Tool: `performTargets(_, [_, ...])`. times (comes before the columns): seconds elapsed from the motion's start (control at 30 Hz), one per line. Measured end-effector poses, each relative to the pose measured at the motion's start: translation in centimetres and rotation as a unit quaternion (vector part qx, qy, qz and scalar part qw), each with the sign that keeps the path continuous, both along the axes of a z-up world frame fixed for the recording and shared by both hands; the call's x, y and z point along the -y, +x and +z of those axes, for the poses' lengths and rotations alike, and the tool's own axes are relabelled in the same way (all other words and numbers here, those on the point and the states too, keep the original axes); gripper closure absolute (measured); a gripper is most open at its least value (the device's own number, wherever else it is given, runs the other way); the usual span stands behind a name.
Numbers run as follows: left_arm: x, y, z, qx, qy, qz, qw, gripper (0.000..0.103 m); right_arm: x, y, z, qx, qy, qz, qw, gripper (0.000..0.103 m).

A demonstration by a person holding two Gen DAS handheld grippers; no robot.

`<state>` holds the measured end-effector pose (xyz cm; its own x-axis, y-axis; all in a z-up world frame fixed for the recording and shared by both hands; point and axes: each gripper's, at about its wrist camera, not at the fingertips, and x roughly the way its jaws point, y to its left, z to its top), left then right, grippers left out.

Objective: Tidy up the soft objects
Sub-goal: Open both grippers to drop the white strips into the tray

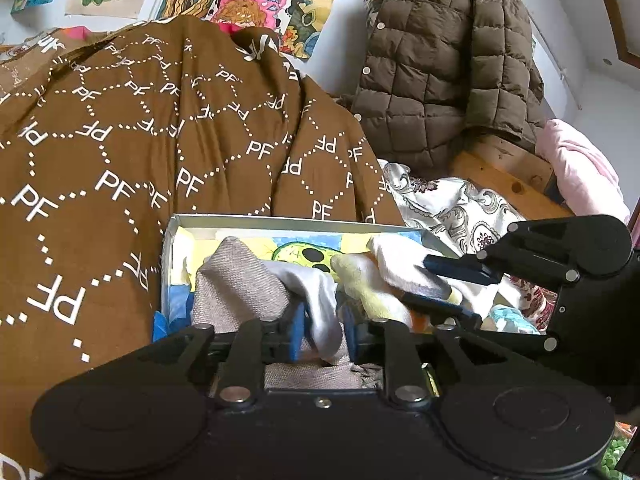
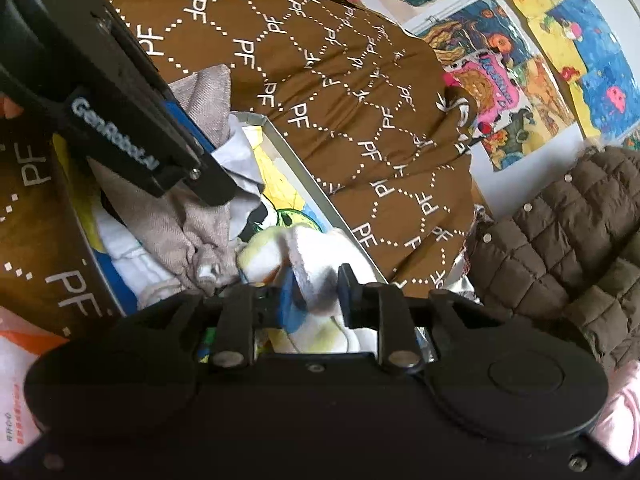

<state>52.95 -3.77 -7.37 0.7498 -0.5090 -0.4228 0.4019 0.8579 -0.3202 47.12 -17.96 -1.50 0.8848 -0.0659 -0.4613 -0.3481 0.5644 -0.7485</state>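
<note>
- Inside the box (image 1: 280,222) on the brown quilt (image 1: 120,140): limp, light socks and cloth.
- Left gripper (image 1: 322,334) pinches a grey sock (image 1: 316,292).
- Right gripper (image 2: 316,298) pinches a white sock (image 2: 316,256) (bunched folds grip best).

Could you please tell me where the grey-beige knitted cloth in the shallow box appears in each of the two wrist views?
Left wrist view: the grey-beige knitted cloth lies low and centre-left, in the box, just beyond the left tool.
Right wrist view: the cloth sits left of centre, under the other tool's arm.
Shared landmark: the brown PF-print blanket bordering the box.
</note>
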Motion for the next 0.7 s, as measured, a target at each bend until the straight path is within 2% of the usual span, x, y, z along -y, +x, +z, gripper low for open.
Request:
performTargets(0.3, [0.2, -1.3, 1.0, 0.010, 0.010, 0.003, 0.9999, 0.057, 2.1, -1.2, 1.5, 0.006, 0.050, -0.025, 0.998, 0.072])
performTargets(0.43, [0.3, -2.0, 1.6, 0.015, 0.015, 0.012, 0.9997, 0.048, 3.1, -2.1, 2.5, 0.010, 0.092, -0.040, 0.995, 0.063])
performTargets(0.6, [0.2, -3.6, 3.0, 0.029, 0.024, 0.030, 0.9989, 0.038, 4.9, -3.9, 4.2, 0.025, 0.173, -0.066, 0.982, 0.058])
performTargets(0.7, [0.2, -5.0, 4.1, 0.038, 0.034, 0.040, 0.9979, 0.035, 6.2, -5.3, 5.6, 0.033, 0.236, -0.084, 0.967, 0.057])
